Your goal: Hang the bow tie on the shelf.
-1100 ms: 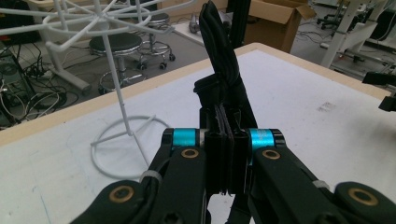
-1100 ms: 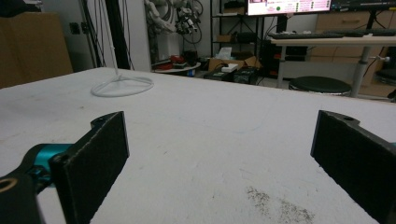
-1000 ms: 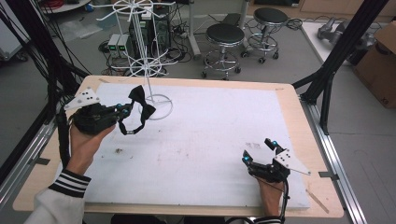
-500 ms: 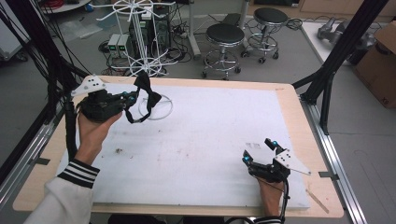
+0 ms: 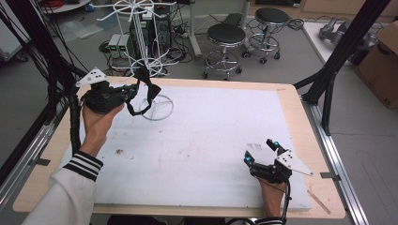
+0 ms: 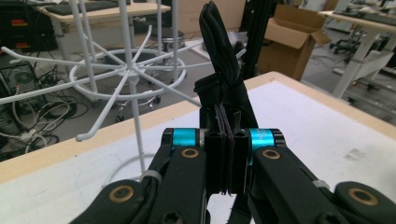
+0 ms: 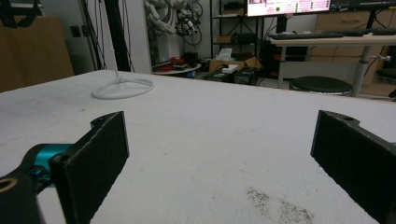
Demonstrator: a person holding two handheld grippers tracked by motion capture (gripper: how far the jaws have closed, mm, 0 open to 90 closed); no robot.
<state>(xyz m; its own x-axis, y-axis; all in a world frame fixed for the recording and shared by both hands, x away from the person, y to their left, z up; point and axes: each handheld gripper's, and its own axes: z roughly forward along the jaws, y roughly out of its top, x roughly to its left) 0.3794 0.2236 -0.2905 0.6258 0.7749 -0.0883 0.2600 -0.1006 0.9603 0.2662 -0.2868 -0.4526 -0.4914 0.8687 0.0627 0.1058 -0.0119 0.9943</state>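
I see even, bright indoor light with soft shadows; my gripper views blur the close jaws and bend edges.

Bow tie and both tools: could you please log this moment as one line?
left tool: shut on bow tie, raised beside white wire rack | right tool: open, low over table

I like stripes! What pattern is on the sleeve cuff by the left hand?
Black and white stripes on the sleeve cuff, clearest in the high view.
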